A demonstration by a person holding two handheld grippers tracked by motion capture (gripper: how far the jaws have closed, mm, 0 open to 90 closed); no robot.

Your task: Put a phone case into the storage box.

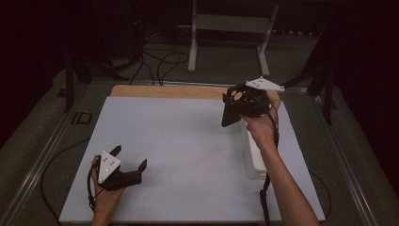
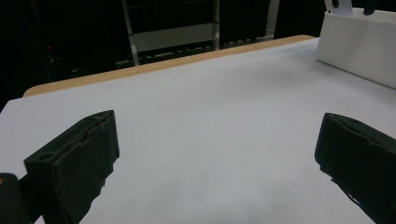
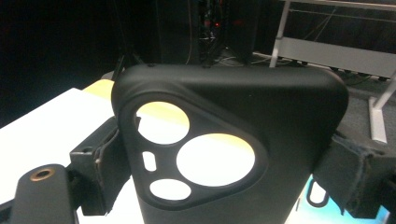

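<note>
The room was dim, its surroundings sinking to near black beyond the table (image 1: 188,155), whose white top was the brightest surface. Shadows under the left gripper (image 1: 129,159) were soft and faint. In the right gripper view the table blew out to glare through the case (image 3: 261,116) cutouts. The near jaws looked slightly blurred and grainy.

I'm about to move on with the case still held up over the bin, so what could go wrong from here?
1. The right hand-held gripper pinches the black phone case by its side edges alone; the thin shell could flex and slip out.
2. It hangs above the white bin, so a drop may land in the bin or bounce off its rim.
3. The left hand-held gripper is open, far across the white table, too distant to catch it.
</note>
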